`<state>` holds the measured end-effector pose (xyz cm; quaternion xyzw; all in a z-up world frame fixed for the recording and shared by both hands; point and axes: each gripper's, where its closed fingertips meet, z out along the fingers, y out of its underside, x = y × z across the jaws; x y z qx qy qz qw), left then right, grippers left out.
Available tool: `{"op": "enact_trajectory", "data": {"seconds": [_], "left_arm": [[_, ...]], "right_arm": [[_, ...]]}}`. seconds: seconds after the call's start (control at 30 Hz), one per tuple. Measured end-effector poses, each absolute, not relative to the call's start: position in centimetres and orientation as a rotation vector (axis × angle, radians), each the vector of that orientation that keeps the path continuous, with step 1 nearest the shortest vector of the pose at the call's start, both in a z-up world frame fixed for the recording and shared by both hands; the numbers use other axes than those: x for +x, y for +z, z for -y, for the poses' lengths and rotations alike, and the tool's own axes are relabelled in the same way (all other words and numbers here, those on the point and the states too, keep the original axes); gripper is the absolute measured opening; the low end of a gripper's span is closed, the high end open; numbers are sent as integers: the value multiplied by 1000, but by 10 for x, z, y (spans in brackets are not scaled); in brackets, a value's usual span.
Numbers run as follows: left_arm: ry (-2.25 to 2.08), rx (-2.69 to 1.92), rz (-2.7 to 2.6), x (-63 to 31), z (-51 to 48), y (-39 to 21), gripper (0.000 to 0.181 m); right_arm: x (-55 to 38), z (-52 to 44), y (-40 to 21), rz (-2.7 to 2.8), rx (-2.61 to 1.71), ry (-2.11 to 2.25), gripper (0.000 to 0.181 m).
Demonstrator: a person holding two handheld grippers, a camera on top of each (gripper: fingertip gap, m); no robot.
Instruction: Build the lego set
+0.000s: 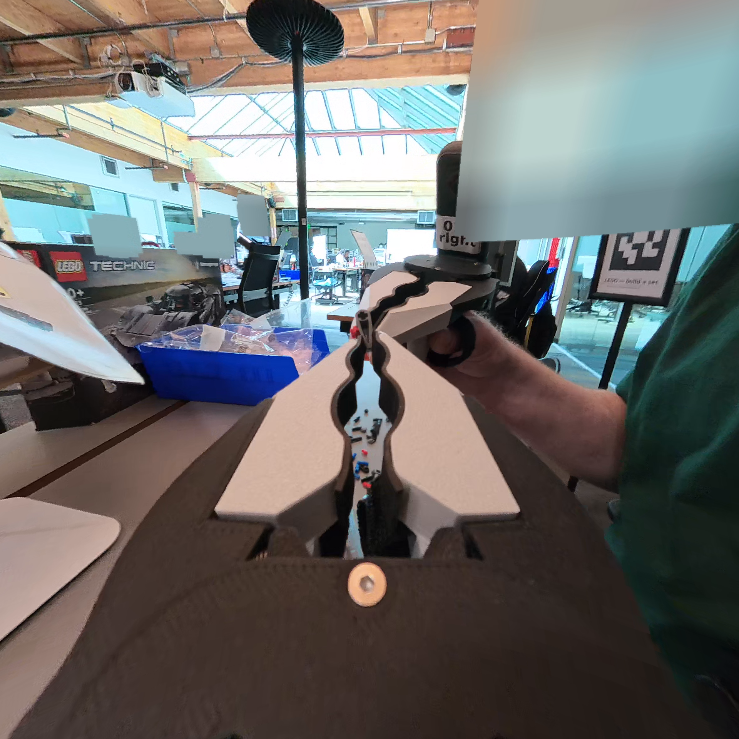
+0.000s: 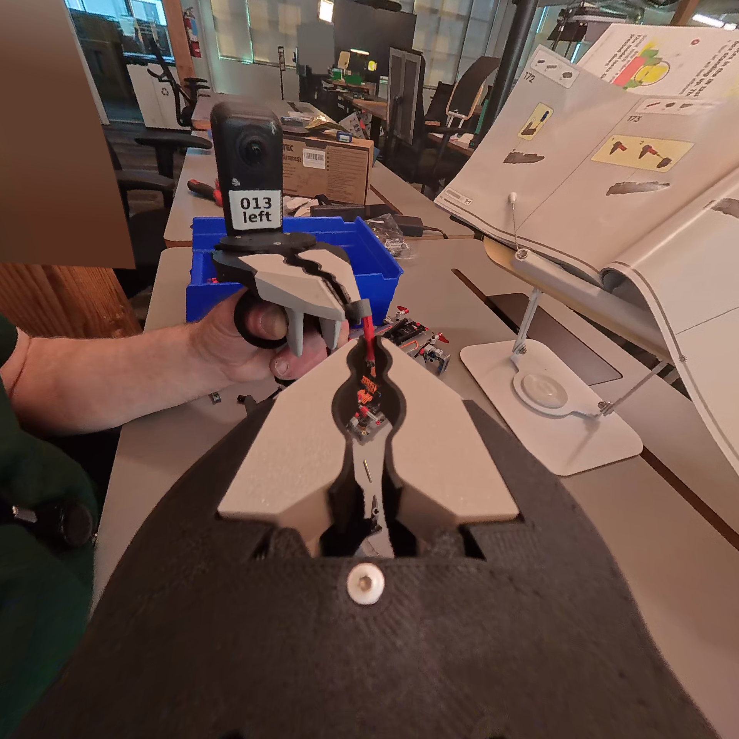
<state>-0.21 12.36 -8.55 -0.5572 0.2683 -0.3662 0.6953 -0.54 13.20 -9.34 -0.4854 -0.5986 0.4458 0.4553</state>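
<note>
In the middle of the right wrist view, the right gripper (image 2: 370,347) pinches a red axle (image 2: 368,330). The left gripper (image 2: 351,308) pinches a gray sleeve (image 2: 358,308) on the axle's top end. A small part-built model (image 2: 416,344) sits just behind. Loose pieces (image 1: 366,440) wait on the table, so I think lots is left.

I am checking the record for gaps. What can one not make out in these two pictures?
- Left wrist view: the loose parts on the table show only through the left gripper's finger gap; too small to identify.
- Right wrist view: the red axle's lower end is hidden inside the right gripper.
- Right wrist view: the built model is partly covered by that gripper's finger.
</note>
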Motion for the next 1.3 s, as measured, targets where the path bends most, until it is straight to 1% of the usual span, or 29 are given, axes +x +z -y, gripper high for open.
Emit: {"op": "enact_trajectory", "data": {"seconds": [0.63, 0.9, 1.13, 1.3], "left_arm": [[-932, -1220, -506, -13, -129, -83, 1], [-965, -1223, -469, -14, -132, -83, 1], [-833, -1274, -536, -13, -131, -87, 1], [-699, -1332, -670, -9, -125, -92, 0]], "right_arm": [[-10, -137, -89, 1460, -1176, 1042, 1], [-13, -140, -88, 1452, -1166, 896, 2], [-14, -140, -91, 1499, -1195, 826, 2], [-9, -135, -94, 1580, -1201, 888, 1]]}}
